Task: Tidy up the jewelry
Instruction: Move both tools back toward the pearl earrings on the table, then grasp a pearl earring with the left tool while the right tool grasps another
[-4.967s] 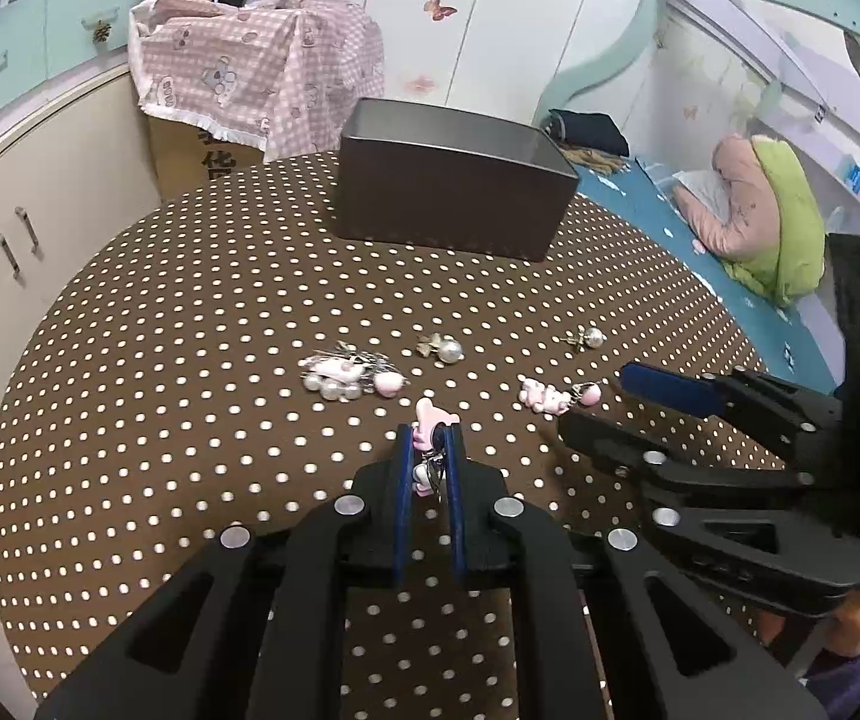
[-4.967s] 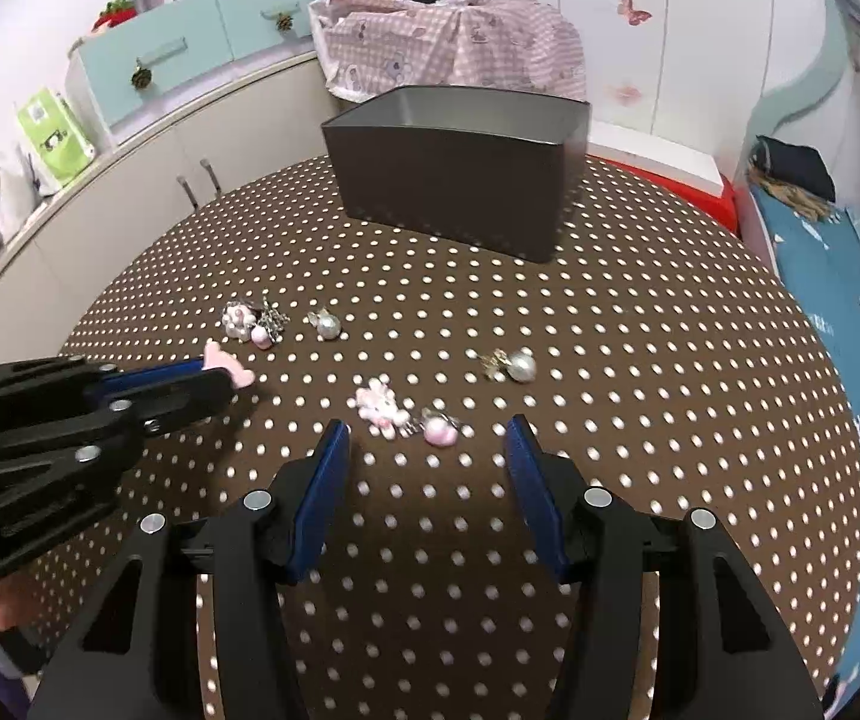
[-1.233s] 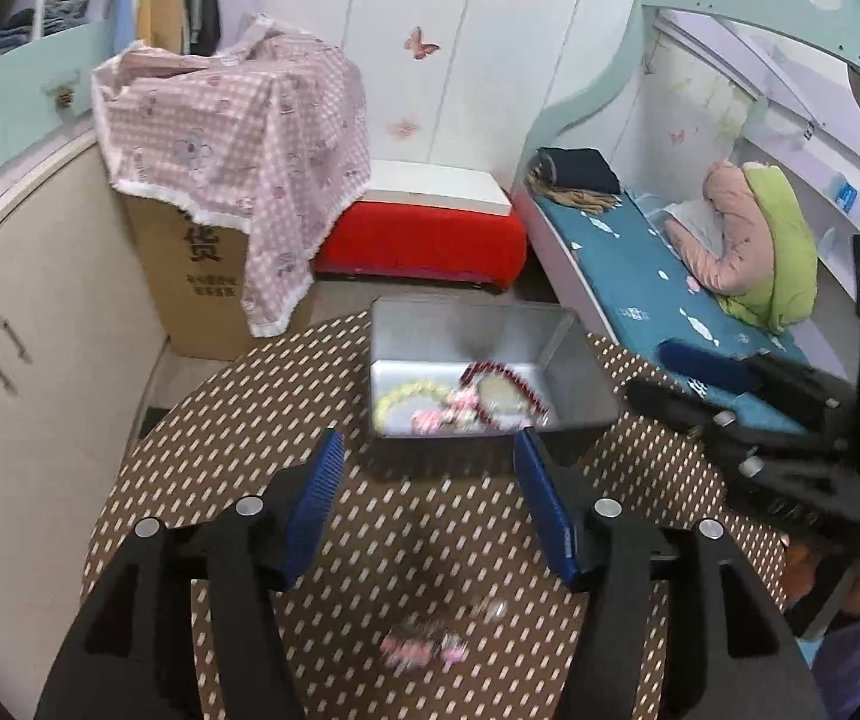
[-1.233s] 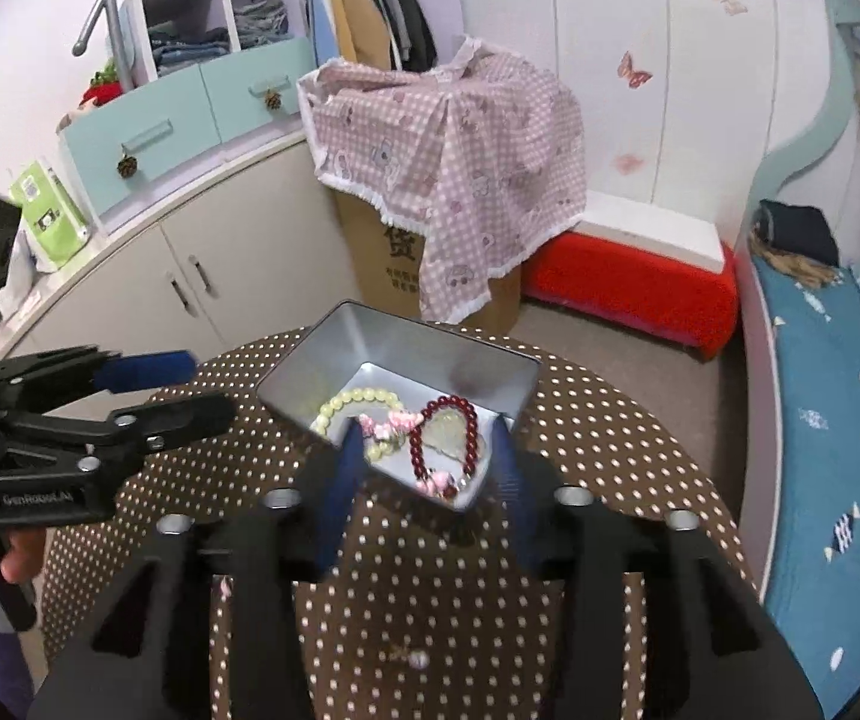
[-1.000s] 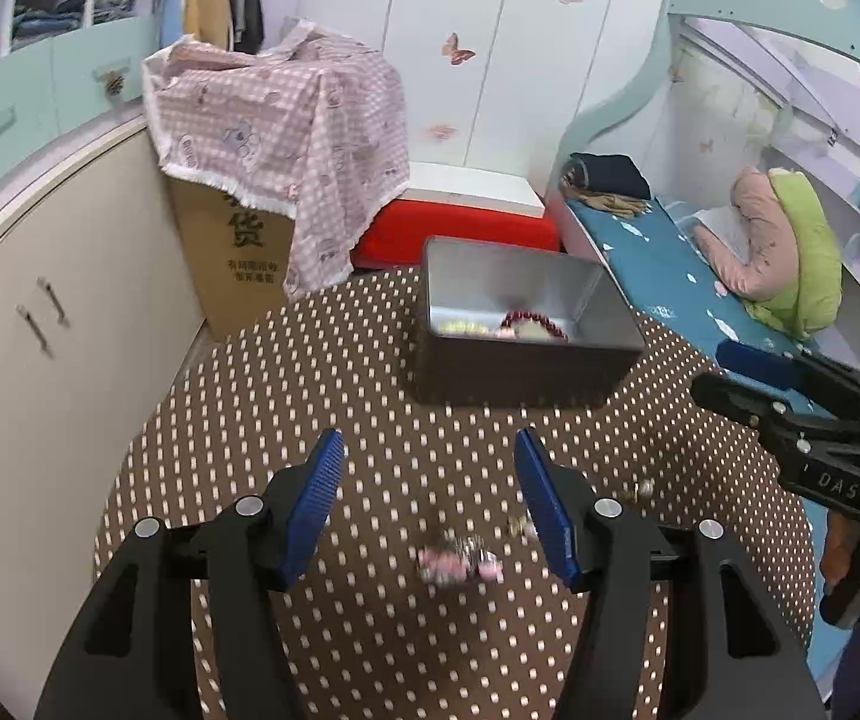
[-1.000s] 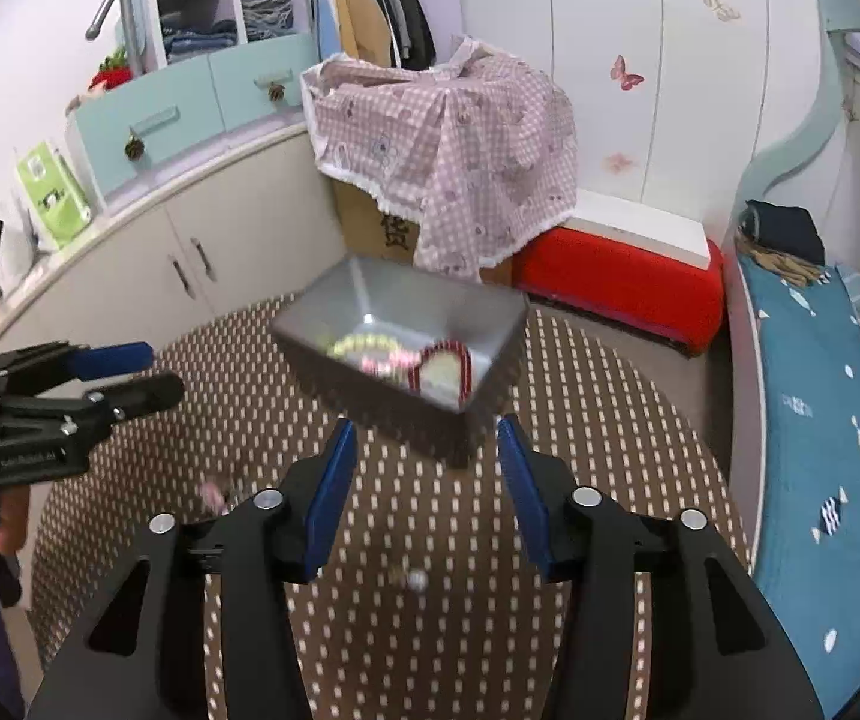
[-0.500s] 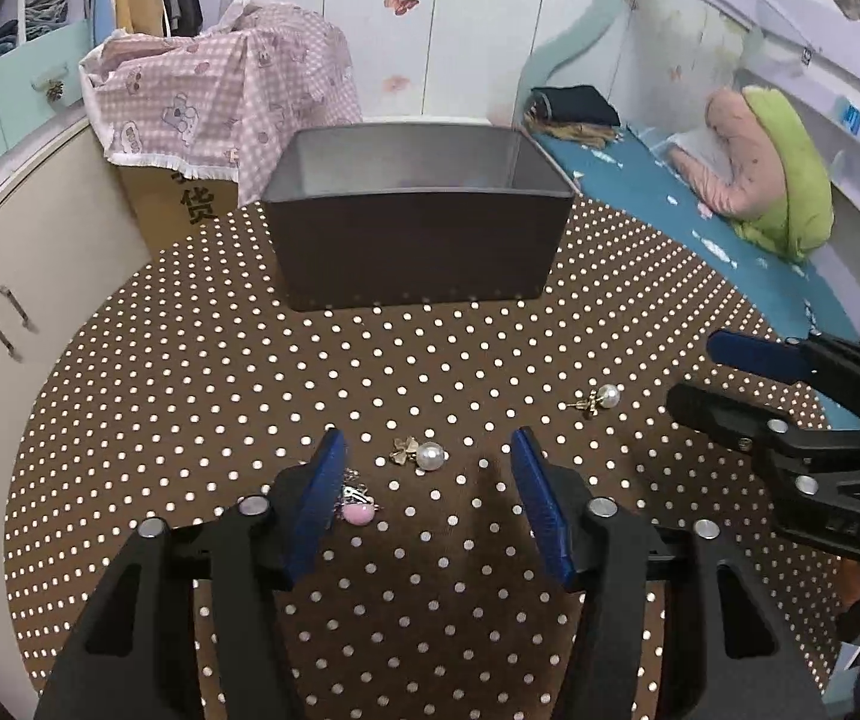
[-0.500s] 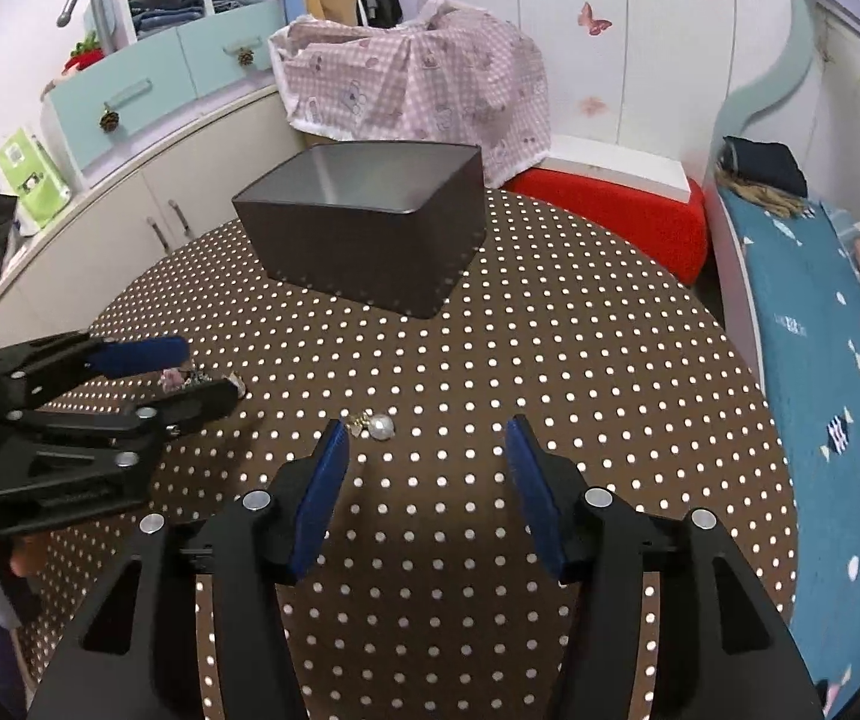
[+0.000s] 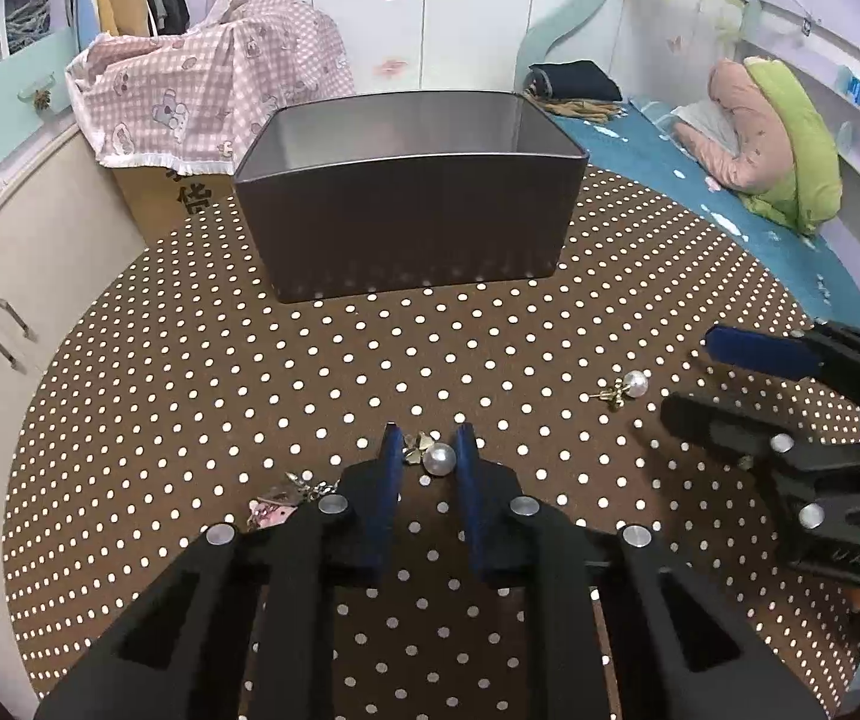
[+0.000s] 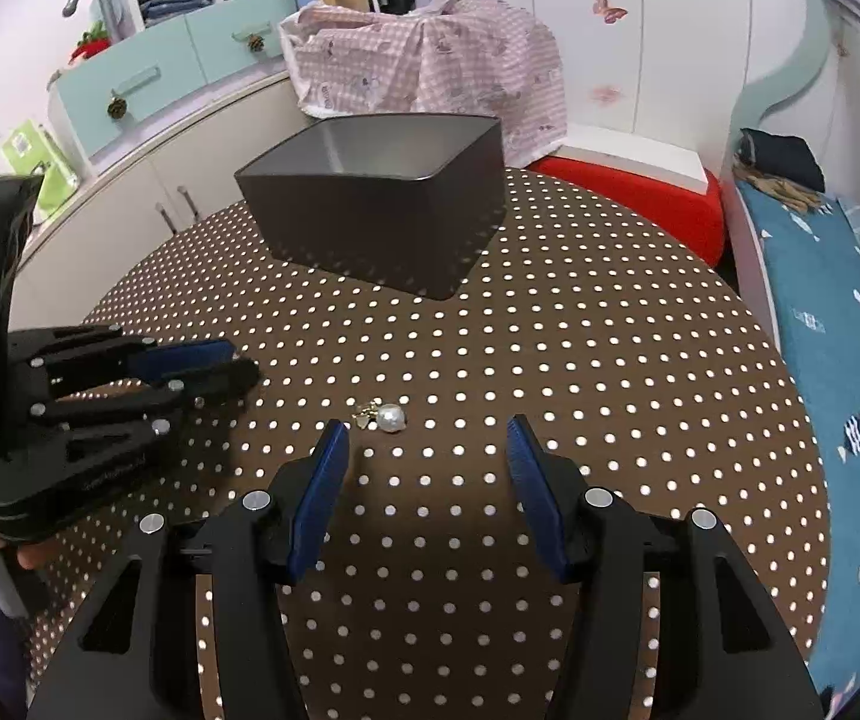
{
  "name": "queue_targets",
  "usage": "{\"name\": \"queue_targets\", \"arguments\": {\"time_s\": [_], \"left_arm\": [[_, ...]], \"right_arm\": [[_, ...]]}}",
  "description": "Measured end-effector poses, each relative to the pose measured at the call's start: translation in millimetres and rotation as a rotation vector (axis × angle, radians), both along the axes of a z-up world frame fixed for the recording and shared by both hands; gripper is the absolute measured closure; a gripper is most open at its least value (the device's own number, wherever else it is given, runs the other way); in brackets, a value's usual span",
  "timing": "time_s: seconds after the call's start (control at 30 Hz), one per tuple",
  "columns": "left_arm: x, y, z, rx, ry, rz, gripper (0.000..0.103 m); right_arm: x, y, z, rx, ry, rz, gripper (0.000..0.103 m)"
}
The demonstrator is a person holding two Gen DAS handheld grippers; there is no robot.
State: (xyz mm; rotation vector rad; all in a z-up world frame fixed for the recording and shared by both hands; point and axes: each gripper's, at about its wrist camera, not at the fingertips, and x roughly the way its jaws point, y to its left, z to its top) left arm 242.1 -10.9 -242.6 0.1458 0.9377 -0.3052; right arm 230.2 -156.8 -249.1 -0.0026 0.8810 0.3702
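Straddling a pearl earring [image 9: 432, 454] with my left gripper [image 9: 428, 447], I have its blue pads [image 9: 390, 468] parted on either side of the pearl, not touching it as far as I can tell, low over the dotted table [image 9: 190, 396] near its near edge. Just left of that gripper lies a pink charm [image 9: 277, 504] with a bit of silver chain, partly hidden by the finger. My right gripper [image 10: 427, 429] hangs with its jaws spread wide and nothing between them; a second pearl earring [image 10: 383, 416] sits on the cloth just ahead of its left pad [image 10: 322, 492], closer to that pad than to the other. In the left view this second earring [image 9: 625, 387] lies toward the table's right edge, between my two grippers and well apart from the first. Farther back, near the far edge of the table, stands the grey tin [image 9: 412, 204], upright and open-topped; from here I cannot see what is in it. Beyond the table are a box under pink checked cloth [image 9: 214, 96] and a bed [image 9: 700, 180] along the right wall.
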Motion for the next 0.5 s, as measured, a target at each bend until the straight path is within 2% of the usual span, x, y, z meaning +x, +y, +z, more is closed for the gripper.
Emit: {"name": "queue_targets", "arguments": {"time_s": [0.43,0.47,0.5], "left_arm": [[-1,25,11,-0.079,-0.013,0.018,0.087],[0,27,11,-0.081,-0.014,0.018,0.087],[0,29,12,-0.085,-0.013,0.017,0.087]], "right_arm": [[10,28,-8,-0.036,0.006,0.041,0.050],[10,31,-9,-0.041,0.007,0.044,0.051],[10,33,-9,-0.049,0.003,0.044,0.057]]}}
